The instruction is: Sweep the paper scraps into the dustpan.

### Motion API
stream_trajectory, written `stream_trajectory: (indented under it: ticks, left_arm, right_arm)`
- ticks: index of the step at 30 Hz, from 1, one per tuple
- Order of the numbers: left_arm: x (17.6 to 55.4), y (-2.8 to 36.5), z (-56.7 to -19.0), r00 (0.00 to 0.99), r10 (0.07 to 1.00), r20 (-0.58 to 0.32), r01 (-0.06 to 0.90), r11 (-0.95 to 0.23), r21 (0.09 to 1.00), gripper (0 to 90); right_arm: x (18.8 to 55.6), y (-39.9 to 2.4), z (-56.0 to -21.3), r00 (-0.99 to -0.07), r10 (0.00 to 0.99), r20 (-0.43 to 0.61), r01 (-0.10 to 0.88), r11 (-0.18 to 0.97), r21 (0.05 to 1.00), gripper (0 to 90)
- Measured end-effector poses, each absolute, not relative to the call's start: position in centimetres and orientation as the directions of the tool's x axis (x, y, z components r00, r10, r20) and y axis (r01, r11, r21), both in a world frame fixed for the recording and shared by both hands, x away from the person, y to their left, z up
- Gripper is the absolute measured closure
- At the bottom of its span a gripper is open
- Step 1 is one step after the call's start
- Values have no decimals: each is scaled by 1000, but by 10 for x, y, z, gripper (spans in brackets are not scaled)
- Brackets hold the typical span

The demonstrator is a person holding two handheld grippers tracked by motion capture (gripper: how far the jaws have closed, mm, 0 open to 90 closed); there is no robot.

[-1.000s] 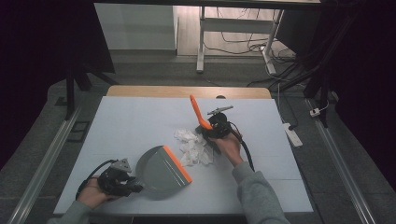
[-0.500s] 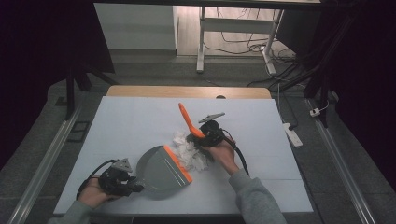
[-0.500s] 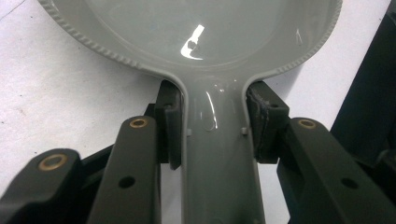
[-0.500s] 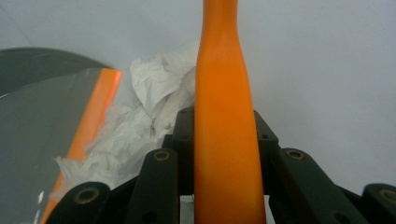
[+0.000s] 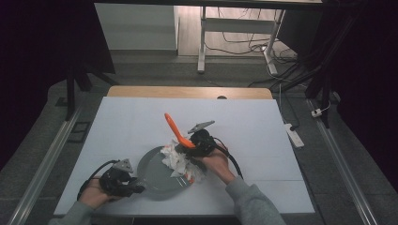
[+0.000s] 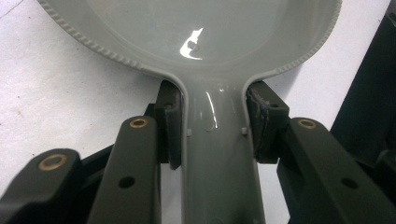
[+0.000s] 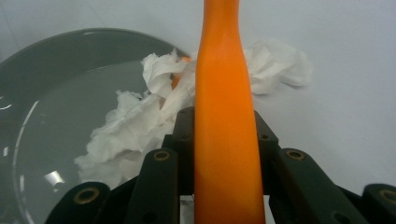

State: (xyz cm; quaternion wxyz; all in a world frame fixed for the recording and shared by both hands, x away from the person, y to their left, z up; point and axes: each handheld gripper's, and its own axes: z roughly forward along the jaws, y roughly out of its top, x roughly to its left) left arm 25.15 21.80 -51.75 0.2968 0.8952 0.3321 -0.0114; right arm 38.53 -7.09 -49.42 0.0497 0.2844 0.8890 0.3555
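A grey dustpan (image 5: 155,180) lies on the white table at the front left. My left gripper (image 5: 133,187) is shut on its handle (image 6: 217,154), one pad on each side of the neck below the pan (image 6: 196,28). My right gripper (image 5: 193,145) is shut on the orange handle (image 5: 173,127) of a brush, which slants up and to the left. Crumpled white tissue (image 5: 176,159) lies below the brush, partly on the dustpan's right edge. In the right gripper view the orange handle (image 7: 224,116) runs up between the jaws, with the tissue (image 7: 135,126) spilling into the grey pan (image 7: 51,102).
The white tabletop (image 5: 263,122) stretches behind and to the right, ending in a wooden far edge (image 5: 187,92). On the floor to the right lies a power strip (image 5: 292,133). A desk frame (image 5: 202,42) with cables stands behind the table.
My right gripper has moved left and nearer with the brush, pushing the tissue onto the dustpan's orange lip. The left gripper and dustpan have stayed in place.
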Motion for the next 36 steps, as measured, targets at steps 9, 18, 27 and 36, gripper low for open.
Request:
stream_trajectory:
  ticks: [9, 18, 27, 36]
  left_arm:
    - [252, 218, -518, 781, 586, -217, 600, -606, 522, 616]
    - [252, 218, -518, 780, 586, -218, 601, -605, 522, 616]
    - [252, 218, -517, 780, 587, -220, 602, -604, 522, 616]
    - [252, 219, -518, 779, 587, -221, 602, -602, 524, 615]
  right_arm:
    - [373, -69, -480, -859, 500, 108, 429, 589, 685, 702]
    - [391, -98, -455, -809, 581, 83, 443, 511, 737, 702]
    - [411, -106, -459, -770, 633, 81, 468, 474, 746, 701]
    - [434, -98, -463, -756, 652, 61, 469, 474, 745, 701]
